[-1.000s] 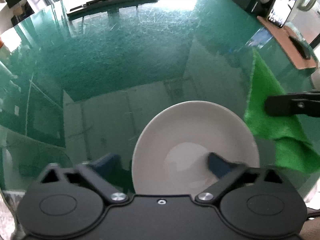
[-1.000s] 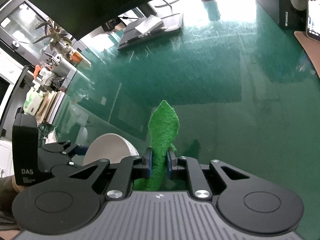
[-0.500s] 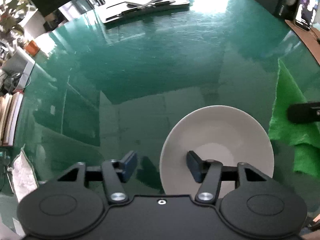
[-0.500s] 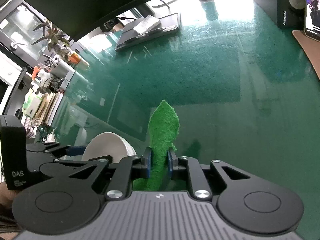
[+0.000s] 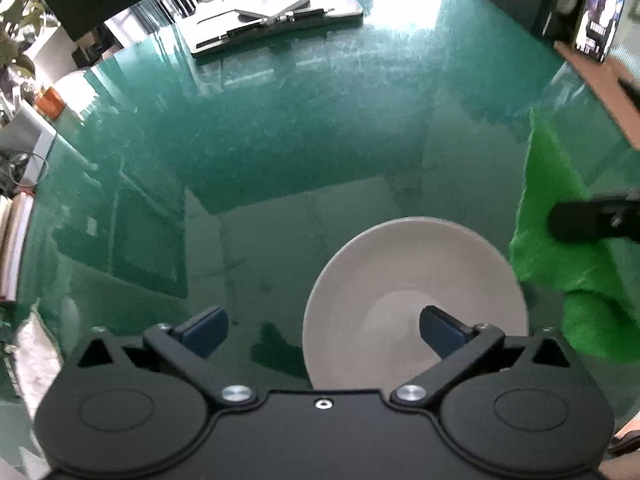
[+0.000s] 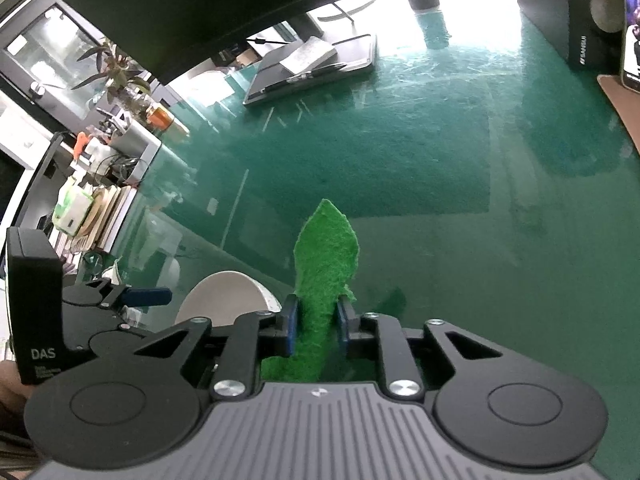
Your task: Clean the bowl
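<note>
A white bowl (image 5: 412,296) sits on the green glass table, low and right of centre in the left wrist view; it also shows in the right wrist view (image 6: 224,296). My left gripper (image 5: 320,330) is open, its right finger over the bowl's inside and its left finger outside the rim, over the table. My right gripper (image 6: 316,328) is shut on a green cloth (image 6: 326,260) that sticks up between the fingers. In the left wrist view the cloth (image 5: 560,232) hangs just right of the bowl.
A laptop-like device on a stand (image 5: 276,20) sits at the table's far side. A phone (image 5: 598,24) and a speaker (image 6: 588,12) stand at the far right on a brown mat. Books and clutter (image 6: 92,216) lie past the left edge.
My left gripper's jaws have opened wider around the bowl's rim and the view has shifted left, so the bowl sits further right. The right gripper keeps hold of the cloth.
</note>
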The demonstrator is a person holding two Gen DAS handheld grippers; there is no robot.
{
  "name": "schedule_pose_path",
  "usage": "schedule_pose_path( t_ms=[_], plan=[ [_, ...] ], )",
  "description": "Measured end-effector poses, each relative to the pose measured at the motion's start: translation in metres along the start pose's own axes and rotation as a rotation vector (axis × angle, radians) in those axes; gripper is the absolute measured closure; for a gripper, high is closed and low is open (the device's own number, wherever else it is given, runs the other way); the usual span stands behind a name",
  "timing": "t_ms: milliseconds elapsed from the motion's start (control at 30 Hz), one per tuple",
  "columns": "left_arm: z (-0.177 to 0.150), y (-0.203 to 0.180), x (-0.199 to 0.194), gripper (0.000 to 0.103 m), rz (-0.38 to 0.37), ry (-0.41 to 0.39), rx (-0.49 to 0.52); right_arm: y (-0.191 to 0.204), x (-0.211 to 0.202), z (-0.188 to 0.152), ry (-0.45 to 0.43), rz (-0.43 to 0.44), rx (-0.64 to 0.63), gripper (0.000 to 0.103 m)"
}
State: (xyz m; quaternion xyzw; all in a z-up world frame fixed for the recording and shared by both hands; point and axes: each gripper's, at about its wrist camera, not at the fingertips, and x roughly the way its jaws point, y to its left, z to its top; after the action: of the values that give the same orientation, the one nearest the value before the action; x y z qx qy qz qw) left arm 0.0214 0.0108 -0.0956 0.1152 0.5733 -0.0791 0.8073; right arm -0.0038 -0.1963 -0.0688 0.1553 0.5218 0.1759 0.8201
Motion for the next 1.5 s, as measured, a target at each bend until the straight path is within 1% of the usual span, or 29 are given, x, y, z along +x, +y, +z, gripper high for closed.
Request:
schedule_pose_path(
  t_ms=[33, 67, 100, 133, 167, 200, 233, 367, 533, 633, 833, 967, 1033, 1067, 1133, 1167, 1200, 1267, 1367, 1433, 1500],
  plan=[
    [0.000, 0.002, 0.002, 0.019, 0.001, 0.013, -0.009, 0.000, 0.001, 0.000, 0.003, -0.012, -0.003, 0.089],
    [-0.001, 0.004, 0.005, 0.033, -0.003, 0.023, -0.020, 0.000, 0.003, 0.000, 0.007, -0.024, -0.006, 0.089],
    [-0.001, 0.006, 0.007, 0.037, -0.011, 0.038, -0.036, 0.000, 0.003, 0.000, 0.007, -0.028, -0.008, 0.090],
    [-0.001, 0.009, 0.006, 0.048, -0.029, 0.034, -0.050, 0.000, 0.003, 0.000, 0.007, -0.032, -0.008, 0.090],
    [-0.002, 0.011, 0.005, 0.065, -0.046, 0.029, -0.062, -0.001, 0.003, -0.001, 0.007, -0.035, -0.009, 0.090],
    [-0.002, 0.010, 0.004, 0.070, -0.057, 0.024, -0.061, -0.001, 0.003, -0.001, 0.007, -0.038, -0.010, 0.090],
    [-0.003, 0.009, 0.002, 0.079, -0.067, 0.020, -0.060, -0.002, 0.001, -0.001, -0.010, -0.021, -0.005, 0.090],
    [-0.006, 0.007, 0.000, 0.080, -0.074, 0.014, -0.064, -0.007, -0.003, 0.002, -0.036, 0.024, 0.061, 0.090],
    [-0.004, 0.000, 0.003, 0.079, -0.072, 0.013, -0.022, -0.018, 0.011, -0.002, 0.050, 0.080, 0.155, 0.090],
    [-0.003, -0.005, 0.003, 0.078, -0.065, 0.013, -0.001, -0.012, 0.024, -0.001, 0.083, 0.096, 0.170, 0.090],
    [-0.004, -0.005, 0.002, 0.078, -0.067, 0.015, 0.003, 0.006, 0.042, 0.019, 0.046, 0.151, 0.193, 0.090],
    [-0.003, -0.004, 0.004, 0.077, -0.074, 0.013, 0.000, -0.009, 0.037, 0.009, 0.061, 0.185, 0.262, 0.090],
    [-0.002, -0.003, 0.005, 0.077, -0.073, 0.011, 0.003, -0.019, 0.033, 0.001, 0.074, 0.201, 0.310, 0.090],
    [-0.001, -0.003, 0.005, 0.077, -0.072, 0.011, 0.005, -0.034, 0.030, -0.009, 0.095, 0.235, 0.395, 0.090],
    [-0.001, -0.004, 0.005, 0.077, -0.070, 0.010, 0.009, -0.044, 0.030, -0.018, 0.105, 0.264, 0.481, 0.090],
    [-0.001, -0.005, 0.004, 0.077, -0.069, 0.009, 0.012, -0.051, 0.033, -0.022, 0.109, 0.289, 0.558, 0.090],
    [-0.001, -0.005, 0.004, 0.077, -0.068, 0.009, 0.014, -0.056, 0.037, -0.025, 0.105, 0.307, 0.625, 0.090],
    [-0.002, -0.007, 0.003, 0.077, -0.065, 0.009, 0.019, -0.057, 0.044, -0.021, 0.084, 0.318, 0.680, 0.090],
    [-0.003, -0.009, 0.001, 0.077, -0.061, 0.010, 0.024, -0.050, 0.059, -0.006, 0.056, 0.355, 0.705, 0.090],
    [-0.003, -0.010, 0.000, 0.077, -0.061, 0.011, 0.030, -0.043, 0.067, 0.000, 0.056, 0.362, 0.698, 0.091],
    [-0.004, -0.011, 0.000, 0.076, -0.067, 0.011, 0.030, -0.037, 0.067, 0.001, 0.052, 0.351, 0.670, 0.091]
  ],
)
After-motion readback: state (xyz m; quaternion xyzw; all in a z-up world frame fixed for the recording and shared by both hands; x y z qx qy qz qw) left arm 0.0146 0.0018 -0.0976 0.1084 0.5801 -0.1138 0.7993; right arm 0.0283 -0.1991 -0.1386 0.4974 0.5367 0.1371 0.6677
